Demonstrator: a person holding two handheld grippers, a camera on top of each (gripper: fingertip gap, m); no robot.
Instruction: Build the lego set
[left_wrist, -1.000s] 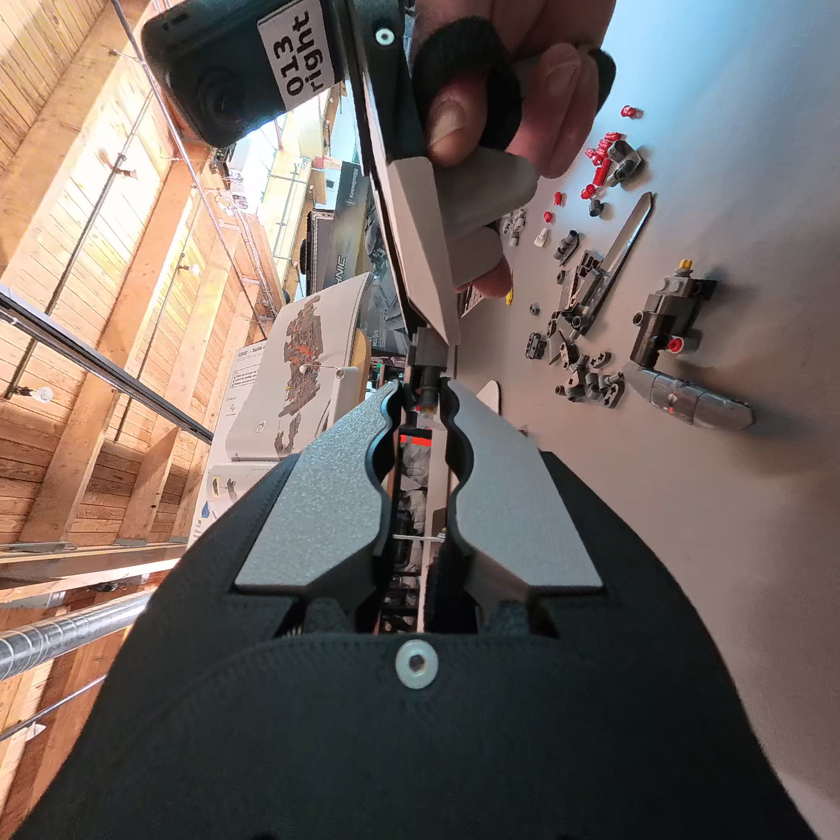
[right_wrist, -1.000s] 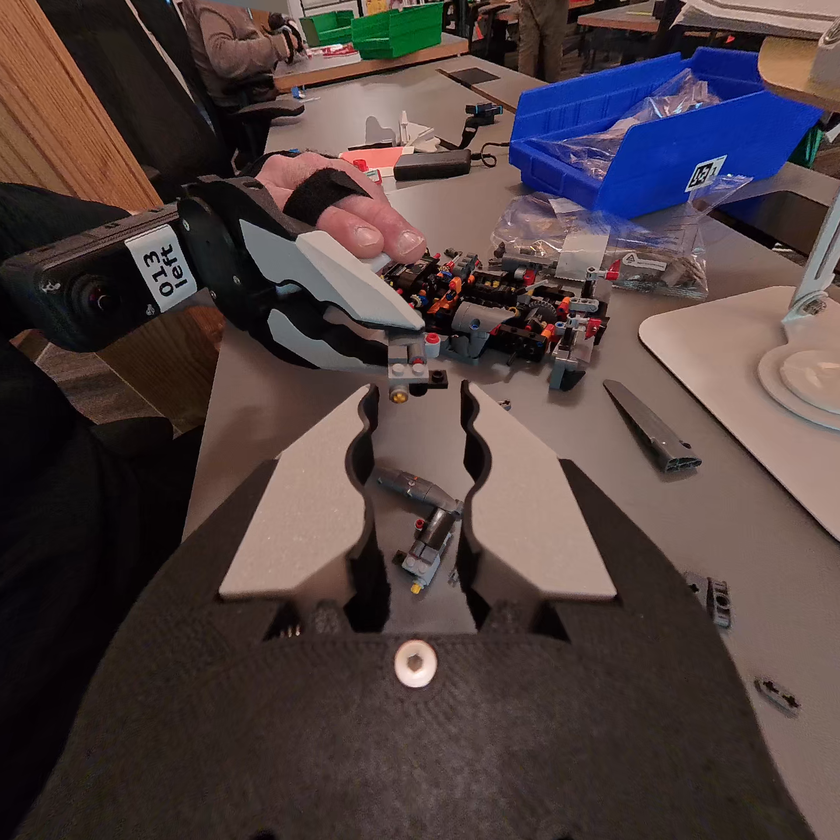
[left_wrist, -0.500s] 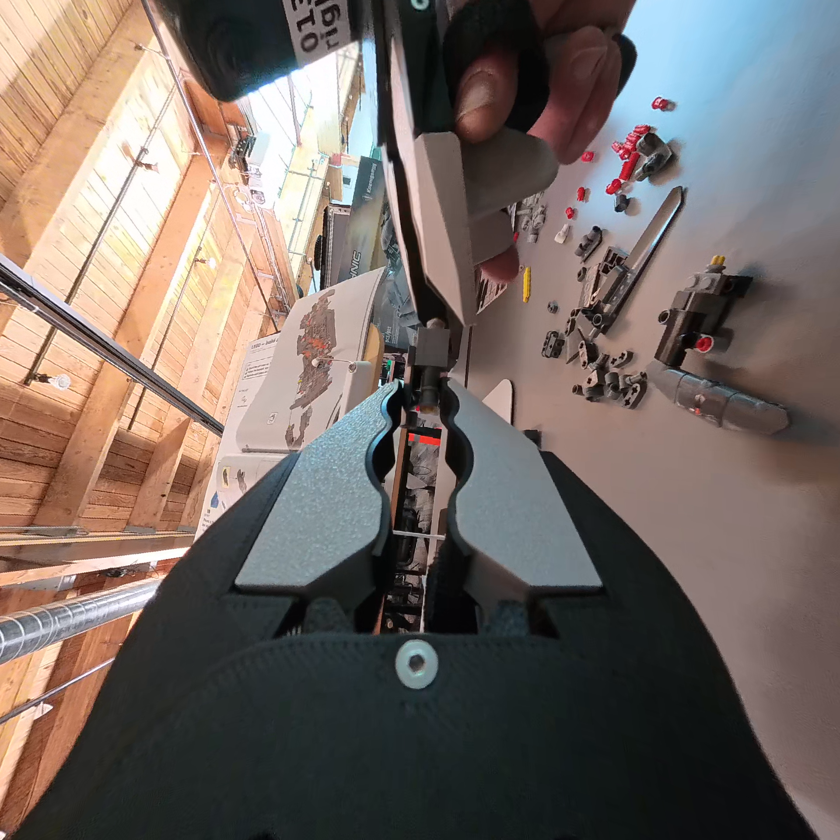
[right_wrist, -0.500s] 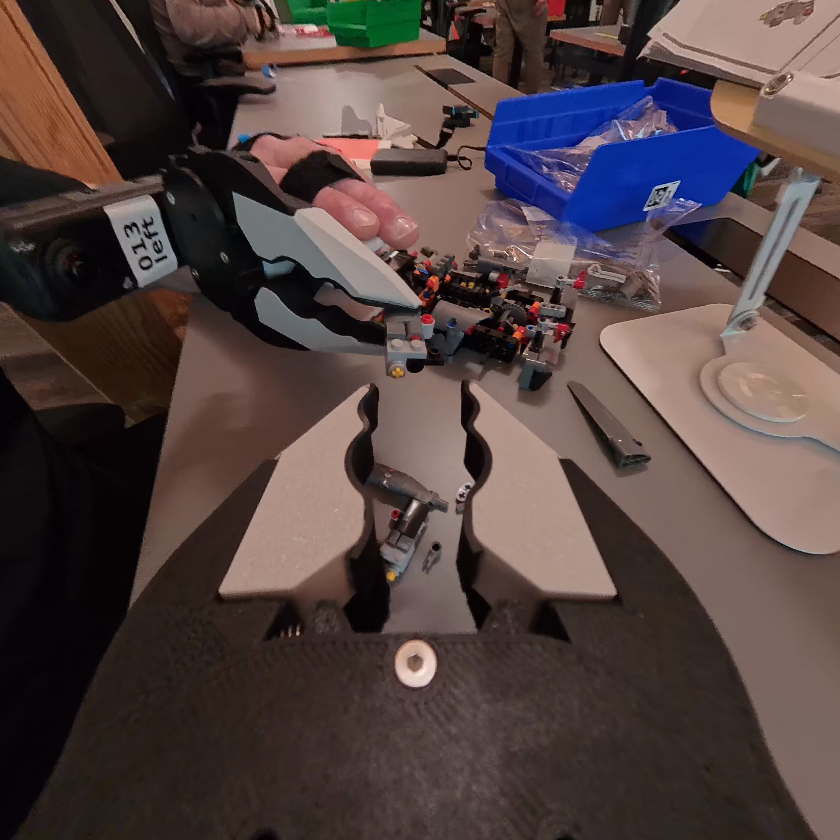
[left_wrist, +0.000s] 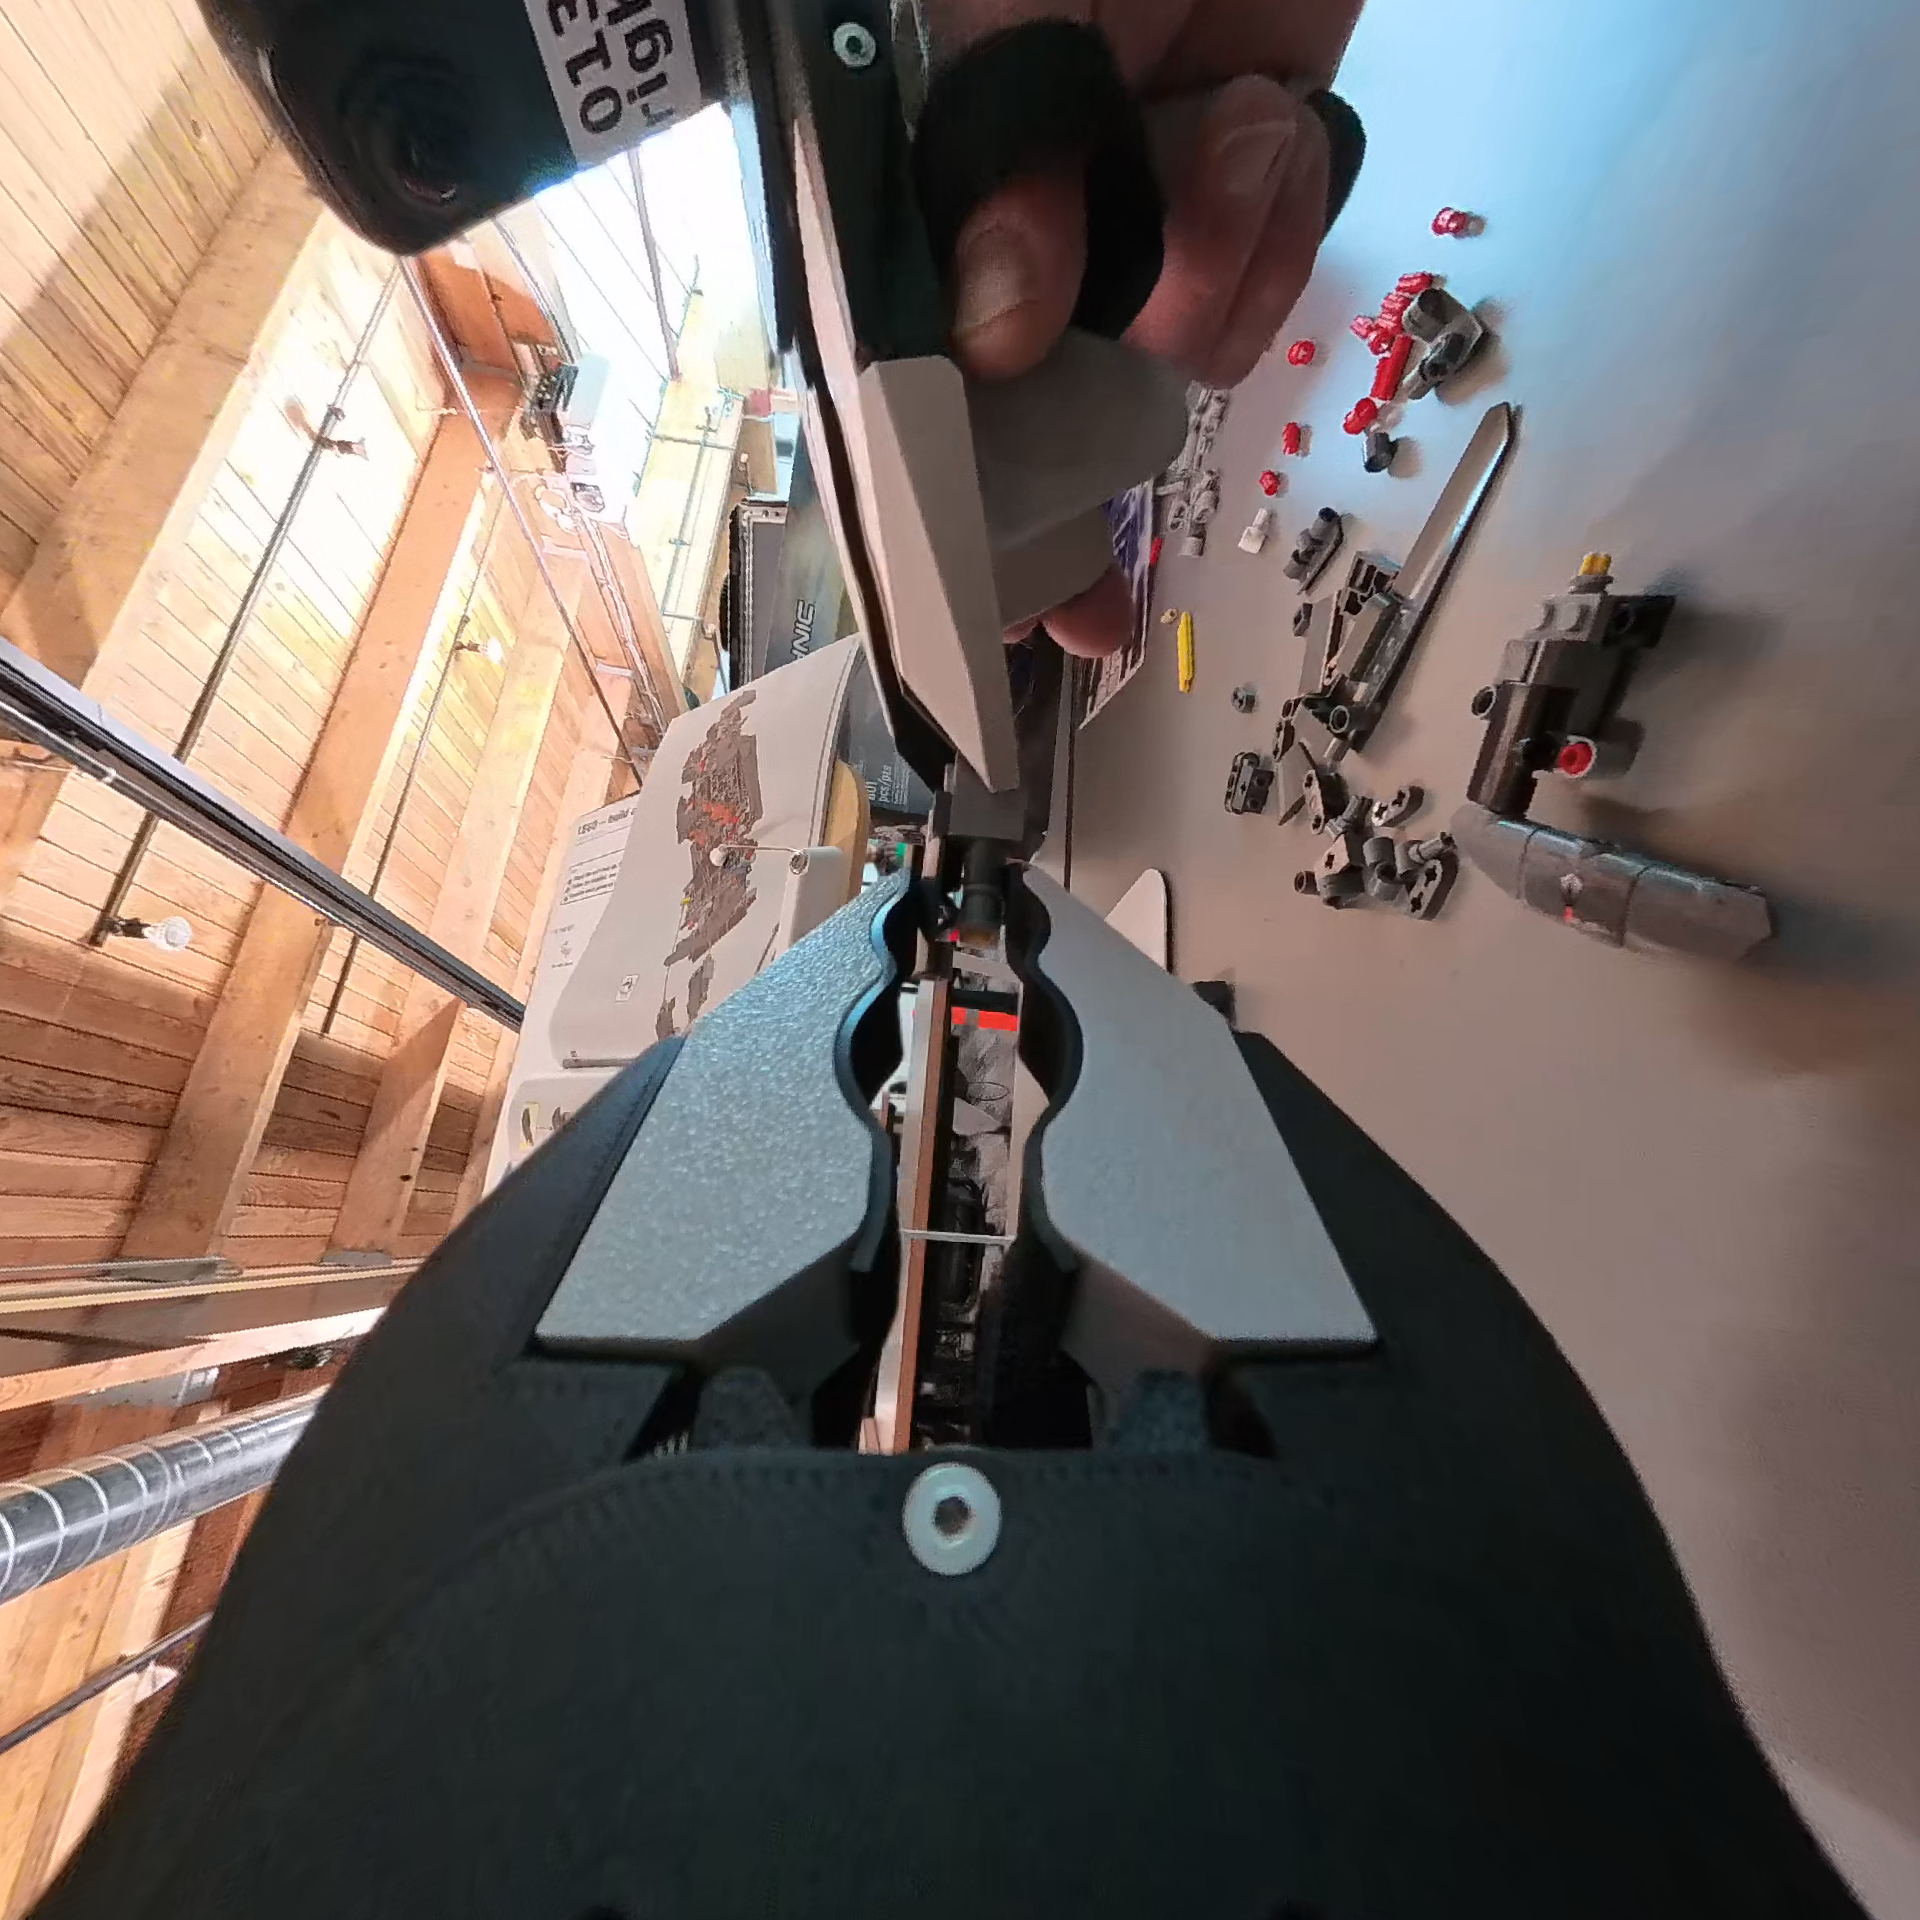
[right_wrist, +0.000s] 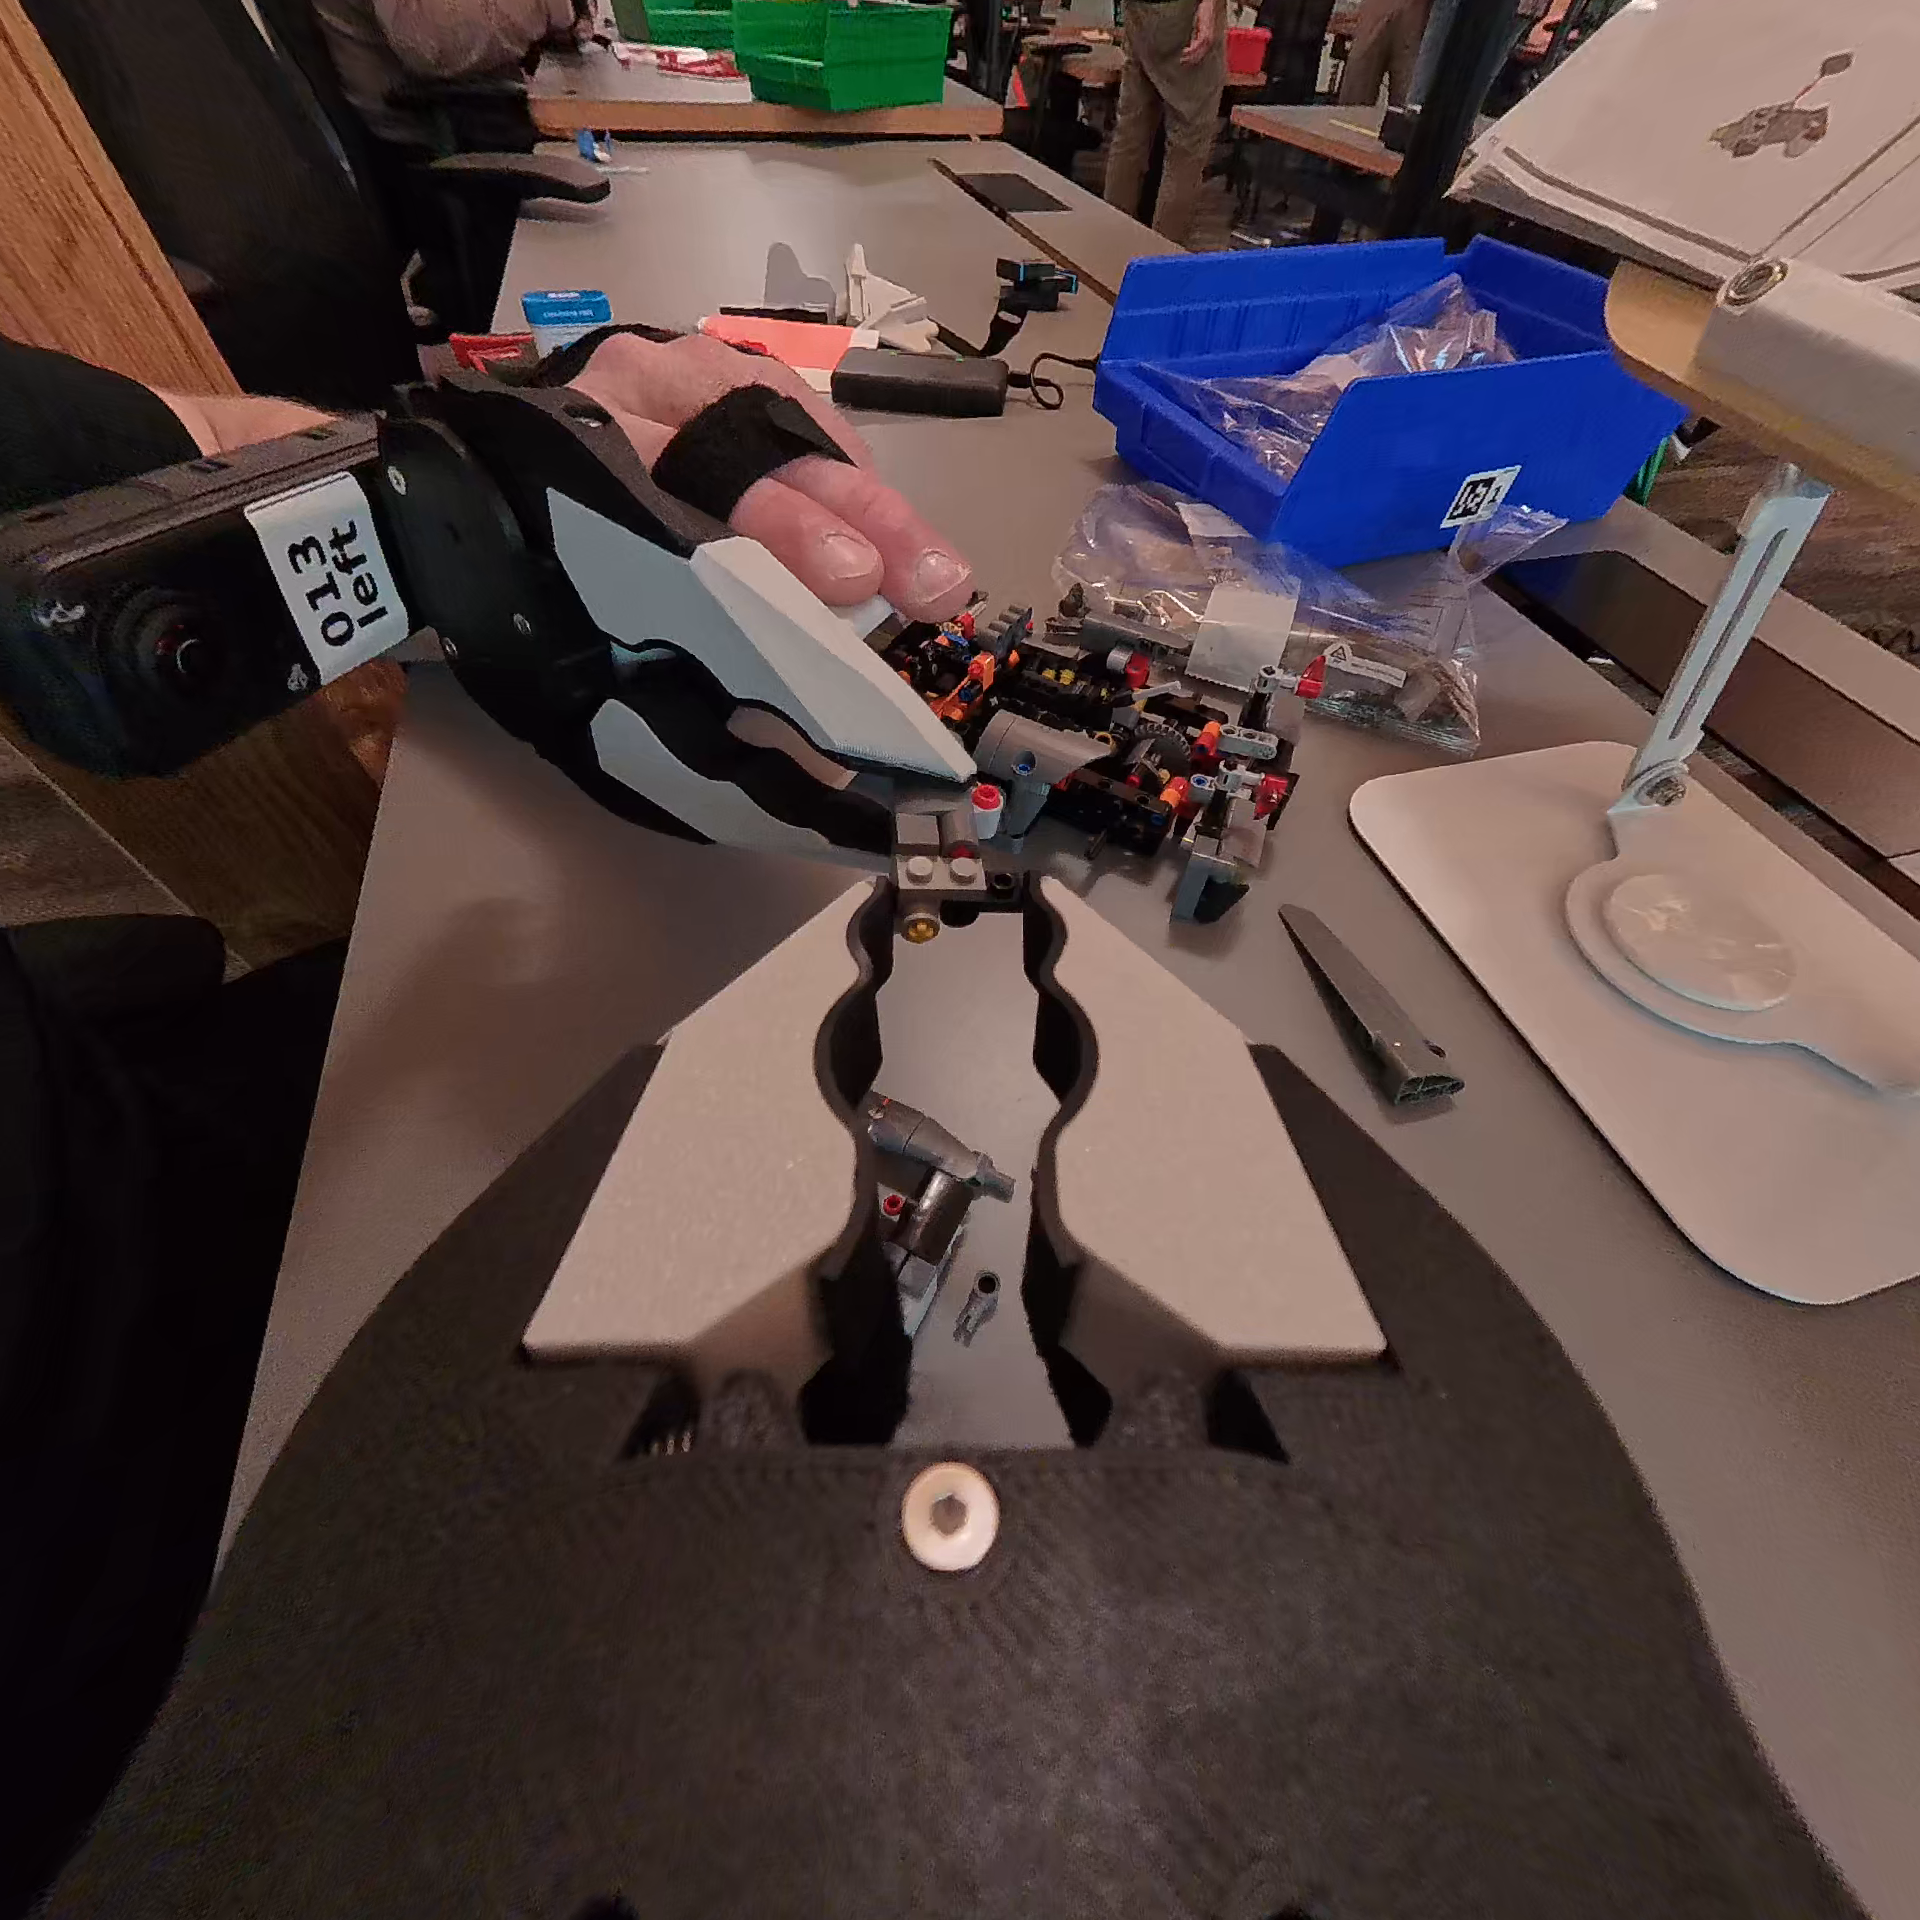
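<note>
Seen meeting nose to nose above a grey table (right_wrist: 499, 987): left gripper (left_wrist: 961, 904) clamped on a small grey brick assembly (right_wrist: 940, 878), fingertips pressed to its sides. Right gripper (right_wrist: 956, 909) closed in on the same piece from the near side, one tip against the yellow-studded end, the other against the black plate end. Held clear of the tabletop, between the two sets of tips.

Just behind, a part-built brick model (right_wrist: 1122, 727) in black, grey and orange, with clear plastic bags (right_wrist: 1247, 592) and a blue bin (right_wrist: 1382, 416) farther back. To the right, a dark tapered piece (right_wrist: 1361, 1008) lying flat, then the rounded edge of a white stand base (right_wrist: 1558, 935), a booklet (left_wrist: 727, 831) clipped above it.

Below the right gripper, a grey sub-assembly (right_wrist: 925, 1174) and a pointed grey shell (left_wrist: 1600, 894) lying side by side. Well off to one side in the left wrist view, scattered loose parts (left_wrist: 1361, 852), grey and red.

Bare tabletop to the left of the grippers, running to the table's left edge beside a wooden panel (right_wrist: 94, 260). Tighter on the right, hemmed in by the tapered piece and the stand base.
</note>
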